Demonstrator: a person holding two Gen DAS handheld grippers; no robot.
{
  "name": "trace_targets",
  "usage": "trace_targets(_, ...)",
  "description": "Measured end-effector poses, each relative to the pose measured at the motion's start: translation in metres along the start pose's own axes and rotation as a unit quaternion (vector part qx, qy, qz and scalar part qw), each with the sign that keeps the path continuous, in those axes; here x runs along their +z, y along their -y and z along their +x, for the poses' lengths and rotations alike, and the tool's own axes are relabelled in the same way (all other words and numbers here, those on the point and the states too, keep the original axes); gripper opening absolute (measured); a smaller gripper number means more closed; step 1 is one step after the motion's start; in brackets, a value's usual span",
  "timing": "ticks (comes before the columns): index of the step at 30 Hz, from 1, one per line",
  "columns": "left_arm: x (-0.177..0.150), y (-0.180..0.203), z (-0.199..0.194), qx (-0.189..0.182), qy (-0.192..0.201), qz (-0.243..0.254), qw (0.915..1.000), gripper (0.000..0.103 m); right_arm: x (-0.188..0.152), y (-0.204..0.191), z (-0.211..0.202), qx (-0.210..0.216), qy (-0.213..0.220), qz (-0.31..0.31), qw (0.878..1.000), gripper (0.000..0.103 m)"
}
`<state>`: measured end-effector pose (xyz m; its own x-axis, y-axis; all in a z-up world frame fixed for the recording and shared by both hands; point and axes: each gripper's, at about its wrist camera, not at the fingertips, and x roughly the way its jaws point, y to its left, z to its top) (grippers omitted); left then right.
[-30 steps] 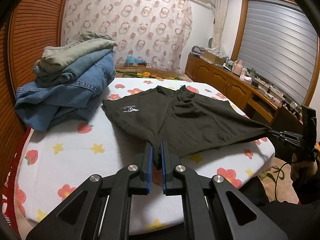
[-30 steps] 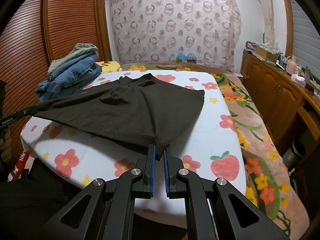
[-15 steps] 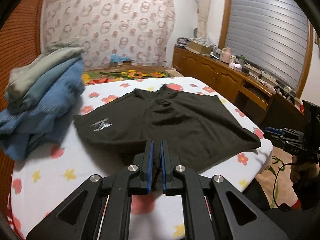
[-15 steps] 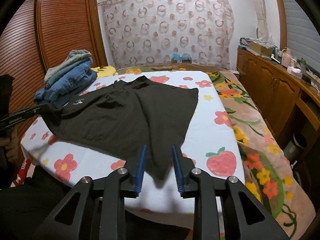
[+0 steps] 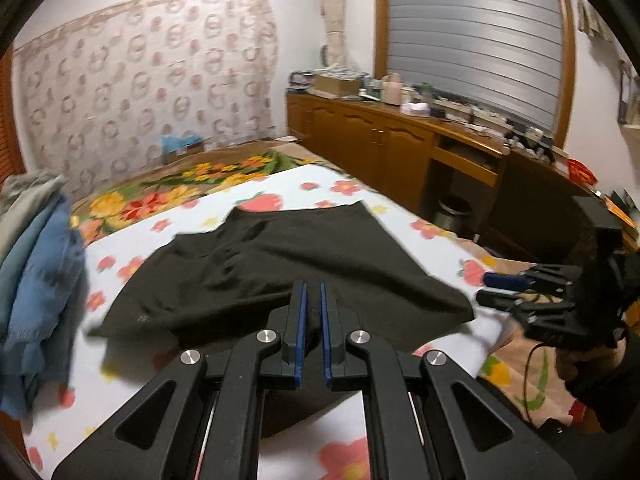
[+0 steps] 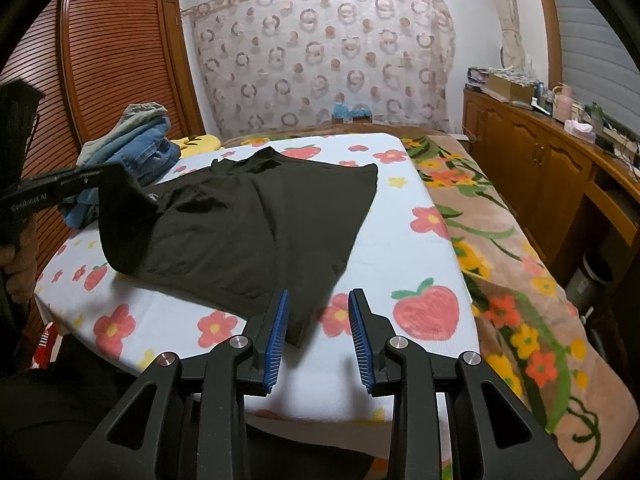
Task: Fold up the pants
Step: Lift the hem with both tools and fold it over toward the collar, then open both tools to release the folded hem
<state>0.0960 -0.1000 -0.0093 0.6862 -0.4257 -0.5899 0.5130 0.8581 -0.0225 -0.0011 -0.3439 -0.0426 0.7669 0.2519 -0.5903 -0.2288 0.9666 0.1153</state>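
Dark pants (image 6: 256,220) lie spread on the flowered table cover (image 6: 404,248); they also show in the left wrist view (image 5: 288,264). My left gripper (image 5: 312,312) is shut on the pants' near left corner and holds it lifted above the cover; it shows at the left of the right wrist view (image 6: 86,178) with cloth hanging from it. My right gripper (image 6: 318,320) is open and empty, just above the pants' near right corner, which lies on the cover. It shows at the right of the left wrist view (image 5: 508,292).
A stack of folded jeans (image 6: 132,148) sits at the table's far left, also in the left wrist view (image 5: 36,264). A wooden cabinet (image 6: 552,168) runs along the right wall. A flowered blanket (image 6: 512,264) lies right of the table. A louvred wardrobe (image 6: 104,80) stands left.
My right gripper opened and let go of the pants' corner, which dropped onto the cover. My left gripper, still shut on its corner, lifted and swung rightward over the pants.
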Motion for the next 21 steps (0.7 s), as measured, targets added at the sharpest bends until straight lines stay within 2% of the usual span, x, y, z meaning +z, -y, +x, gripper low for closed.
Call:
trace_targets(2,0.004,0.009,0.003,-0.012,-0.001,0.006,0.9999,0.008,0.0,0.003,0.0,-0.001,-0.001,0.001,1.0,0.032)
trace_targets(9,-0.004,0.008,0.011,-0.011,-0.021,-0.002,0.9997,0.008,0.002,0.003,0.001,0.002,-0.002,0.002,1.0,0.032)
trace_targets(11,-0.007,0.004,0.013,-0.01,-0.029,-0.008,0.9995,0.012,0.003,0.001,0.003,0.005,-0.003,0.001,1.0,0.032)
trace_targets(14,-0.01,0.001,0.011,-0.006,-0.029,-0.014,0.9995,0.029,0.005,-0.003,0.005,0.01,-0.004,-0.003,1.0,0.032)
trace_targets(15,-0.011,-0.001,0.009,-0.001,-0.027,-0.016,0.9995,0.04,0.006,-0.005,0.007,0.012,-0.004,-0.004,1.0,0.032)
trace_targets(16,-0.012,-0.003,0.006,0.002,-0.023,-0.018,0.9996,0.047,0.007,-0.007,0.008,0.014,-0.004,-0.006,1.0,0.032)
trace_targets(18,-0.015,-0.009,0.002,0.006,-0.019,-0.023,0.9995,0.05,0.009,-0.009,0.011,0.018,-0.002,-0.01,1.0,0.032)
trace_targets(21,-0.023,-0.018,-0.004,0.022,-0.018,-0.027,0.9992,0.068,0.014,-0.016,0.015,0.026,0.001,-0.018,1.0,0.032)
